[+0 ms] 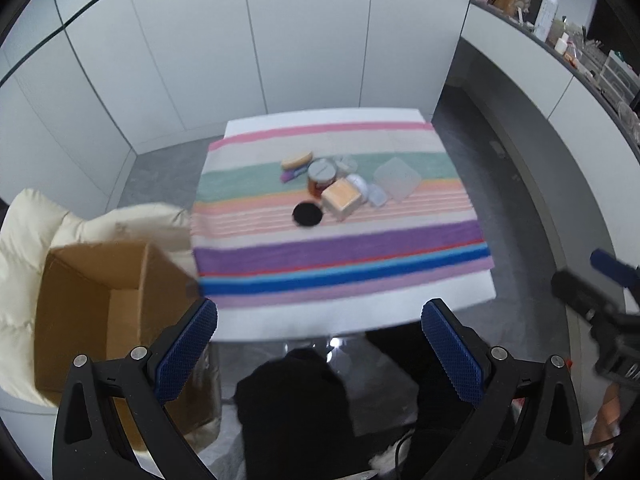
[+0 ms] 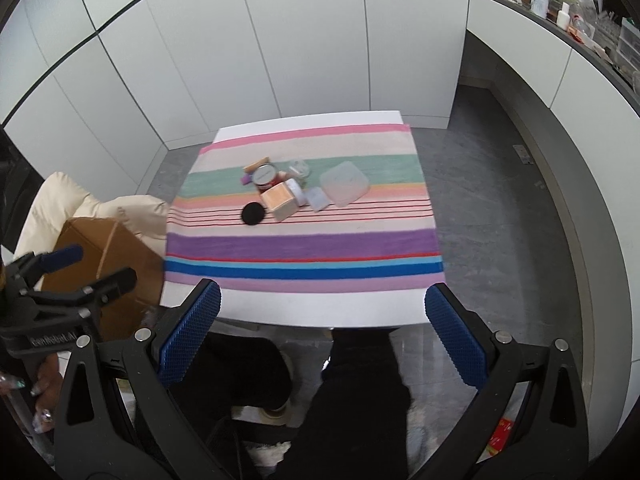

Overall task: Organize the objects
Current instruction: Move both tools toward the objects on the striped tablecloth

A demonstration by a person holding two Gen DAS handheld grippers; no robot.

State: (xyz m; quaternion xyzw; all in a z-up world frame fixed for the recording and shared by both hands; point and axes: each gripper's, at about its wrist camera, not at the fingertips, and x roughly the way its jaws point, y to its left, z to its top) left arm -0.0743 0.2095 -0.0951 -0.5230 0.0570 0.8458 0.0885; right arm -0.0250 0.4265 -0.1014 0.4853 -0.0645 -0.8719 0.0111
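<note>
Nearest the lens, the left gripper (image 1: 319,344) hangs with its blue pads spread wide and nothing between them, held back from the near edge of the table (image 1: 360,312); the right gripper (image 2: 322,330) is likewise spread and empty, off the same edge. The things to be organized sit well apart from both, bunched in the middle of the striped cloth (image 1: 340,248): a red jar (image 1: 321,178) with a grey lid, a peach box (image 1: 343,199) leaning against it, a black disc (image 1: 307,213) just in front, a clear square lid (image 1: 397,179) to the right, a small clear container (image 1: 378,195) beside the box, and a tan oval piece (image 1: 297,160) with a purple item (image 1: 291,176) behind. An open cardboard box (image 1: 100,300) stands off the table's left side against a cream padded jacket (image 1: 36,232); it looks like the likely destination, though that is a guess. The risk lies in the crowding: the jar, box and small container touch or nearly touch, so a wide-open gripper reaching for one could knock its neighbours, tip the jar or roll it. The clear lid is thin and flat, probably hard to pinch off cloth, and a dragging finger could bunch the cloth and shift the whole cluster. The blur in the left view makes fine spacing hard to judge.
</note>
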